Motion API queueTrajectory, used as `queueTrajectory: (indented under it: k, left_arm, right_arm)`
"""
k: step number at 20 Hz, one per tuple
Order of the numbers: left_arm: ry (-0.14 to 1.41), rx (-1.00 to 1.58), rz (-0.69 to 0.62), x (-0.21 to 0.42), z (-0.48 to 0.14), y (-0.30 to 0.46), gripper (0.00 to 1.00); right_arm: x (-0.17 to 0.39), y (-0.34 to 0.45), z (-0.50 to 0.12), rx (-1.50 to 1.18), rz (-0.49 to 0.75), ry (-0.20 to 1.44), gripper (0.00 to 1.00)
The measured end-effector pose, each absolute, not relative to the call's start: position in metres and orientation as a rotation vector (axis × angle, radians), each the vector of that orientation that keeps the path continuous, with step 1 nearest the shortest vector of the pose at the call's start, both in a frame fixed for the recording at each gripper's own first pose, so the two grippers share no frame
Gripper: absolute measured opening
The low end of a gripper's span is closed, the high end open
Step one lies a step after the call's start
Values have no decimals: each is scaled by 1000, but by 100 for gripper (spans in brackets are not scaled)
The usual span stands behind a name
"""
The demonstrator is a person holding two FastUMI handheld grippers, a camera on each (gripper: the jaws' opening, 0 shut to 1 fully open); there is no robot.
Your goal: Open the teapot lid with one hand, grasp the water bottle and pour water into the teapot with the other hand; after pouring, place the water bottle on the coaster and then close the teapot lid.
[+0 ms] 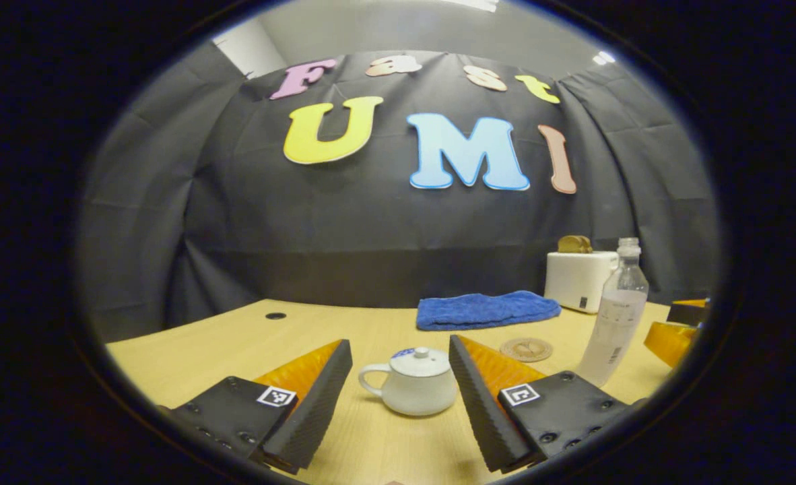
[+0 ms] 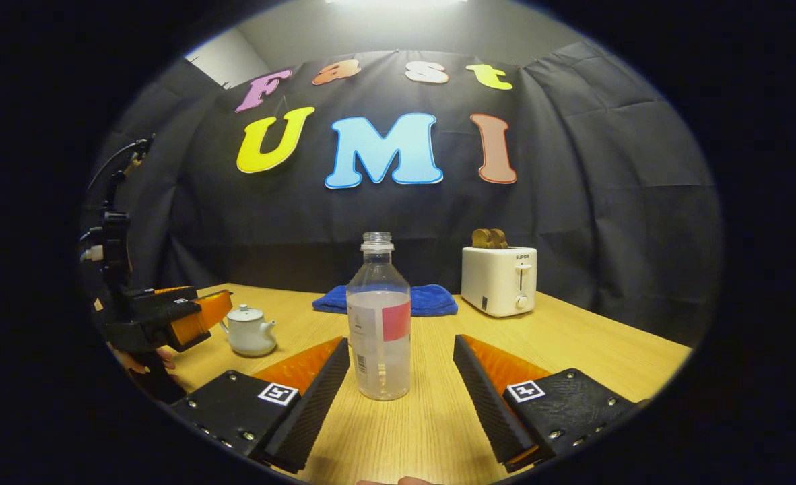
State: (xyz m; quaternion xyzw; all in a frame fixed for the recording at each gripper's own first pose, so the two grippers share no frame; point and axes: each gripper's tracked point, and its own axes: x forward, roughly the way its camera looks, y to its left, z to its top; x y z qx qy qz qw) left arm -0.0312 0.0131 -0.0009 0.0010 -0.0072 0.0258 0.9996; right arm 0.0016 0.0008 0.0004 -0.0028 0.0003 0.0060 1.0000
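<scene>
Spread wide, my left gripper (image 1: 400,367) frames the white teapot (image 1: 414,391), lid (image 1: 420,361) on, without touching it. My right gripper (image 2: 401,364) is equally open around the uncapped water bottle (image 2: 378,323), about two-thirds full, its label too small to read. Farther off lie the round coaster (image 1: 526,349), a blue towel (image 1: 485,309), and a white toaster (image 2: 499,279) holding toast, lettered SUPOR.

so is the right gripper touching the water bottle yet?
Apart. The right gripper view shows the water bottle standing between the open right gripper, with bare table visible either side.
</scene>
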Motion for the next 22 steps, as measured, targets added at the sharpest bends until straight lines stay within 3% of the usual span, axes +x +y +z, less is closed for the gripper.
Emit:
queueTrajectory:
  k: [17,20,22]
  left_arm:
    - [39,-43,13,28,-7,12,99]
    - [100,-24,-14,35,-18,4,91]
    - [107,-17,4,35,-18,8,91]
  right_arm:
    - [1,3,2,-4,22,0,97]
    - [1,2,1,-4,23,0,97]
    - [1,4,1,-3,28,0,97]
